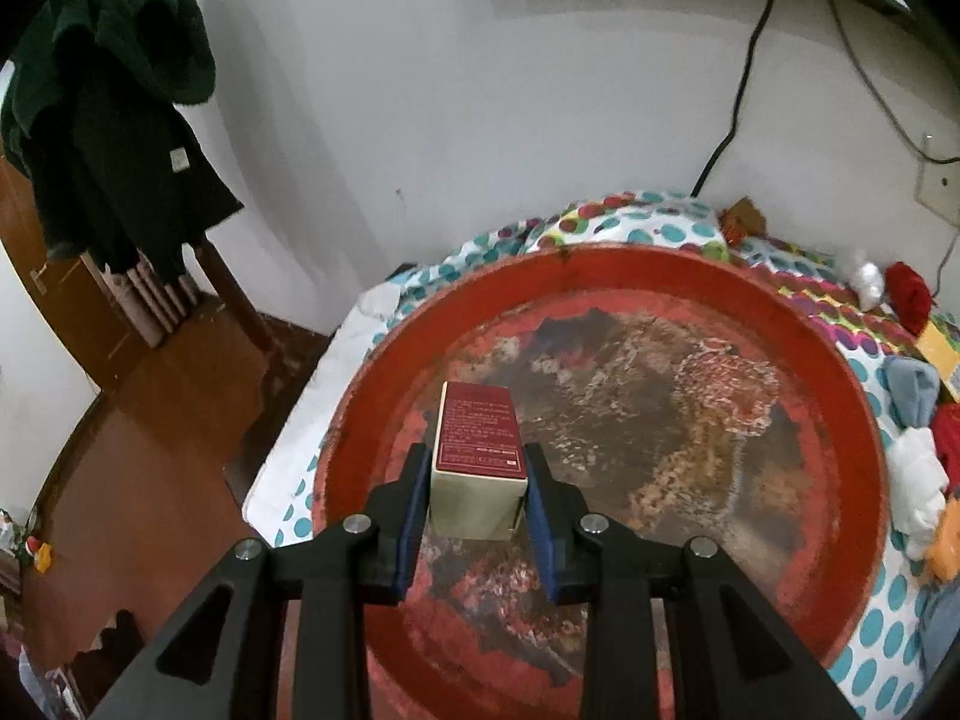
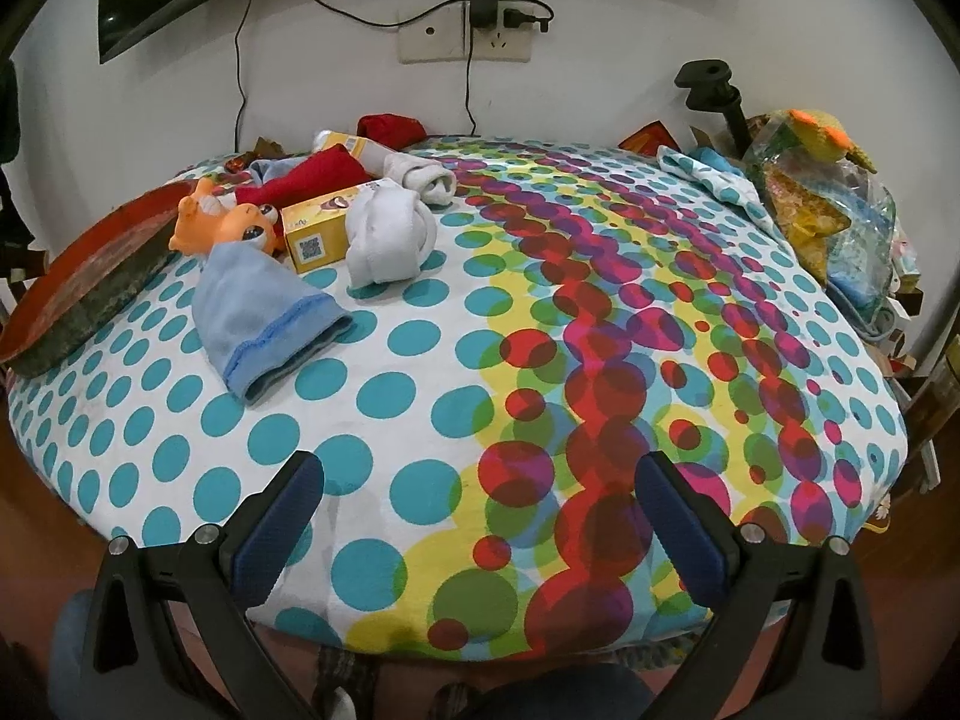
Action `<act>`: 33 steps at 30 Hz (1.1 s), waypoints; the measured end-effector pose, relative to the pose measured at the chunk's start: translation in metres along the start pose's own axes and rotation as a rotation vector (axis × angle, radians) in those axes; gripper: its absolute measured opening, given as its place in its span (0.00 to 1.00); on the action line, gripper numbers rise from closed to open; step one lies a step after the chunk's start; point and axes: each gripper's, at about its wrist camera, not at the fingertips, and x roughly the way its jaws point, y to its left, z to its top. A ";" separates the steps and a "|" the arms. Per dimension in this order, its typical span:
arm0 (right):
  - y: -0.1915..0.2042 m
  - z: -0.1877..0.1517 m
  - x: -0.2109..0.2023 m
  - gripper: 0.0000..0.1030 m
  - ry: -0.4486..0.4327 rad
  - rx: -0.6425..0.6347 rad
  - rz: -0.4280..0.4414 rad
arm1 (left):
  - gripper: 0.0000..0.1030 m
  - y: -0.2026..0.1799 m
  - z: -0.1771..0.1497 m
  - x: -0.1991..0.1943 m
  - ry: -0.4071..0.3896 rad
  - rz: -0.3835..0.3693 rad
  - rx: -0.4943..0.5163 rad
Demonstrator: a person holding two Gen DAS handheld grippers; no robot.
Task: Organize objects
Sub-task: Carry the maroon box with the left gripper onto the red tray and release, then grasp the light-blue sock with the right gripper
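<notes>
In the left wrist view my left gripper [image 1: 477,462] is shut on a small dark-red and cream box [image 1: 478,456], held over the left part of a worn round red tray [image 1: 840,396]. In the right wrist view my right gripper [image 2: 477,480] is open and empty above the front edge of the dotted cloth. Far left there lie a yellow box [image 2: 315,234], an orange toy [image 2: 225,219], a light-blue cloth [image 2: 264,312], rolled white socks [image 2: 390,228] and a red cloth [image 2: 312,177]. The tray's rim [image 2: 90,288] shows at the left edge.
The table carries a dotted cloth [image 2: 540,360]. A heap of bags and a plush toy [image 2: 822,198] sits at the back right, with a black clamp stand [image 2: 714,90]. Cables and a wall socket [image 2: 468,36] hang behind. A dark coat [image 1: 114,138] hangs left of the table.
</notes>
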 end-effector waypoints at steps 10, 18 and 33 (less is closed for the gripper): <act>-0.007 0.000 0.007 1.00 0.019 0.013 -0.007 | 0.30 -0.005 0.011 0.042 0.117 -0.015 -0.046; -0.005 0.001 0.007 1.00 0.015 -0.001 -0.001 | 0.64 -0.001 0.009 0.027 0.047 -0.039 -0.043; 0.057 0.044 -0.007 1.00 -0.123 -0.276 0.115 | 0.67 0.026 -0.112 -0.138 -0.248 -0.376 -0.033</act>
